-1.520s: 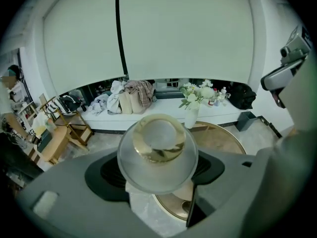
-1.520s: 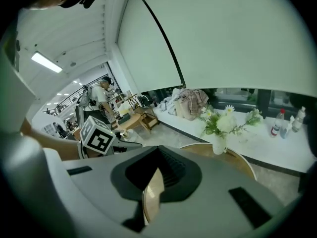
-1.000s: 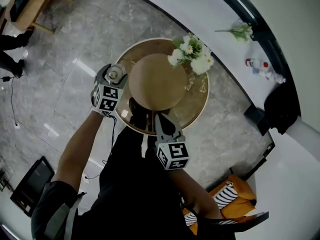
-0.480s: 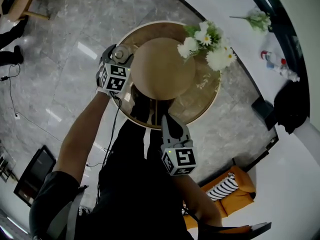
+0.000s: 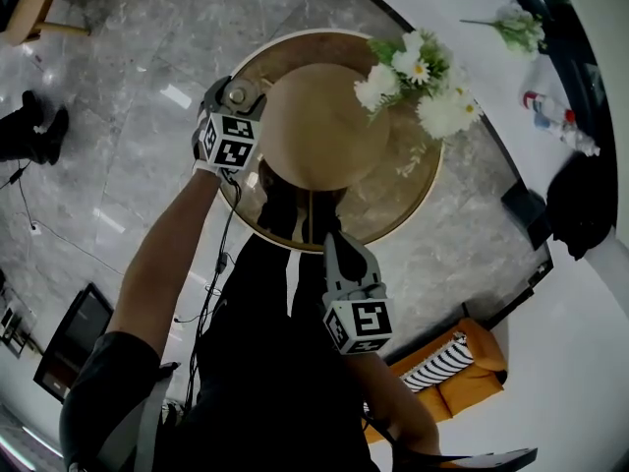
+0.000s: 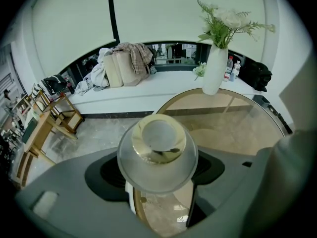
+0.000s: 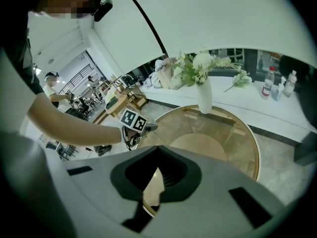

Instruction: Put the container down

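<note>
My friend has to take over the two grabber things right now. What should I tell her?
Left gripper: shut on the clear glass container, at the left edge of the round glass table.
Right gripper: shut, empty, by the table's near edge.
Done: the container is at the table. I cannot tell if it touches the top.
Left: set it down away from the flower vase, then open the jaws.

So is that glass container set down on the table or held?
Held: the left gripper clamps the glass container over the table's rim; contact below unclear.
</note>
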A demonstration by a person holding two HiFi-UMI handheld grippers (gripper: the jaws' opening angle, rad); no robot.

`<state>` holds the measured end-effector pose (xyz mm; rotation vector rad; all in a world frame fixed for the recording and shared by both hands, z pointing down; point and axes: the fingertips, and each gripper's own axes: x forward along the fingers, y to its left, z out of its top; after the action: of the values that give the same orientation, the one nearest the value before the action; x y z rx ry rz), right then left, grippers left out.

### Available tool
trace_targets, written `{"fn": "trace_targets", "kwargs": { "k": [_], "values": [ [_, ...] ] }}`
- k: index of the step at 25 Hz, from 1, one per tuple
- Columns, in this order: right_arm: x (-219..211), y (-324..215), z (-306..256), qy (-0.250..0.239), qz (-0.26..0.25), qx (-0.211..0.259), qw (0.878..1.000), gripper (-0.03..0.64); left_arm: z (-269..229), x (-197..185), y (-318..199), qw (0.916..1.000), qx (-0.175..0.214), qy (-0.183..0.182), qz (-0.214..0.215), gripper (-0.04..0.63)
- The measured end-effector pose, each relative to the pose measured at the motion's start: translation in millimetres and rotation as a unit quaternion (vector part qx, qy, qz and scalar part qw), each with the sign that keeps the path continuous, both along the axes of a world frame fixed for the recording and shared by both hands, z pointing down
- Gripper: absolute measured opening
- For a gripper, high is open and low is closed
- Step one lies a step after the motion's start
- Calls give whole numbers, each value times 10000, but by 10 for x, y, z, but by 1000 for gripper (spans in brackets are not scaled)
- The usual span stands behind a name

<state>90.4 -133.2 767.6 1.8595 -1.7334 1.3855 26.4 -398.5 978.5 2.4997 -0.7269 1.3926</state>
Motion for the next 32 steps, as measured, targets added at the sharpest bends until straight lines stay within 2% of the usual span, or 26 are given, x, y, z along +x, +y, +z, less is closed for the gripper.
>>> {"fn": "trace_targets", "kwargs": {
  "k": [8,14,18,22,26,32],
  "values": [
    [-8,-8,59,-16,38,-48,10000,2,131,23,-49,9995,-161,125,-251,339],
    [34,-18,87,55,72,-77,9999,2,234,10,-19,9993,-264,114,-233,339],
    [34,-18,125,79,61,-119,9999,2,248,14,-41,9987,-296,241,-325,339],
    [20,-40,119,112,41,-109,9999,2,247,34,-15,9975,-486,421,-301,339],
    [11,-122,43,208,1,7,9998,2,147,0,-12,9983,-315,461,-171,342],
    [5,-218,-102,275,43,147,9995,2,-265,-286,209,9938,-469,820,-586,342]
  ]
}}
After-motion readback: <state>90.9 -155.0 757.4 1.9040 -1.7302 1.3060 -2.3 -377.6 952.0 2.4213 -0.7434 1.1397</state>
